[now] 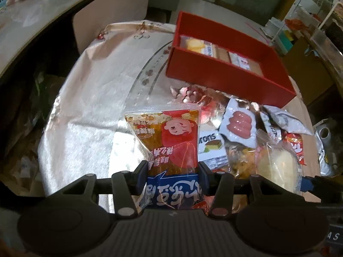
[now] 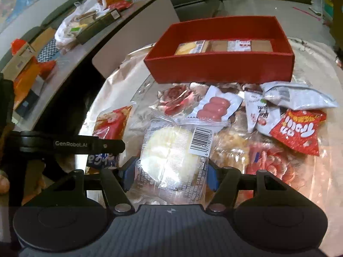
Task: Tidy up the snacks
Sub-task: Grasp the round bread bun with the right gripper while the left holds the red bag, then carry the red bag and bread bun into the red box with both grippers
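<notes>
My left gripper [image 1: 172, 174] is shut on a red-and-orange snack packet with a cartoon face [image 1: 169, 141], held above the table; the packet also shows in the right wrist view [image 2: 111, 126]. My right gripper [image 2: 171, 171] is shut on a clear-wrapped pale round cake [image 2: 171, 150], seen in the left wrist view [image 1: 278, 165] too. The red box [image 2: 218, 68] stands beyond, with wrapped cakes [image 2: 223, 46] along its far side. It appears in the left wrist view [image 1: 225, 75].
A pile of snacks lies before the box: a sausage pack [image 2: 214, 107], white packets [image 2: 295, 96], a red packet [image 2: 300, 130]. A silvery cloth [image 1: 96, 90] covers the round table. A cluttered side table [image 2: 64, 34] stands at left.
</notes>
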`<state>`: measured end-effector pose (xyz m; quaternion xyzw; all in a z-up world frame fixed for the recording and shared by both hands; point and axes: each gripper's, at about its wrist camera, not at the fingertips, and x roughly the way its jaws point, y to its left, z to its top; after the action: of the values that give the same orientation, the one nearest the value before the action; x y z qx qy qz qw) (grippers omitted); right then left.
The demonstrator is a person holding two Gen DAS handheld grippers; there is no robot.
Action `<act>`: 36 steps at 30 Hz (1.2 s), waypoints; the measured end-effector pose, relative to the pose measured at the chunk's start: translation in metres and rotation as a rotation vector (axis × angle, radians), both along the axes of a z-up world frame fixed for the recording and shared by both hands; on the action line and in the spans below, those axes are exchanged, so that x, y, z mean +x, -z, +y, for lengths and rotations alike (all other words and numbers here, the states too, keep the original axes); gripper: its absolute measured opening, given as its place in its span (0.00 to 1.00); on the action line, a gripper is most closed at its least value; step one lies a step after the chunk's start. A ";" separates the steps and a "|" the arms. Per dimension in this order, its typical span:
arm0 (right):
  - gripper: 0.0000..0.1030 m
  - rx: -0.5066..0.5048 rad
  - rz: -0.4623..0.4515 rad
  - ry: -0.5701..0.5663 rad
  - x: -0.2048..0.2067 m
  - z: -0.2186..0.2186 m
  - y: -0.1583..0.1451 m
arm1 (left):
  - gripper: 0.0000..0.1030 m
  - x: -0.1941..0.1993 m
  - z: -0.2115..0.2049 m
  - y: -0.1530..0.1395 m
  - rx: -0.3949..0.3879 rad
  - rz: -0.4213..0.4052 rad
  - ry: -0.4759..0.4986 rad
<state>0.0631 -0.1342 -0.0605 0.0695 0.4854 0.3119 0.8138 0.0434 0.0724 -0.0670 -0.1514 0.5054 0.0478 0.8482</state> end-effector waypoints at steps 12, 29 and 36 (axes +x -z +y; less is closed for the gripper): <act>0.68 0.022 -0.056 0.054 0.025 -0.009 -0.016 | 0.41 0.025 -0.012 -0.019 0.042 -0.082 0.027; 0.68 0.052 -0.123 0.122 0.072 -0.023 -0.038 | 0.41 0.071 -0.028 -0.039 0.108 -0.177 0.059; 0.68 0.055 -0.140 0.125 0.088 -0.023 -0.043 | 0.41 0.090 -0.032 -0.044 0.123 -0.202 0.055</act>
<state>0.1512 -0.1568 -0.0174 0.0999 0.4132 0.2779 0.8614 0.1337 0.0408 -0.0232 -0.0891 0.4173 0.0397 0.9035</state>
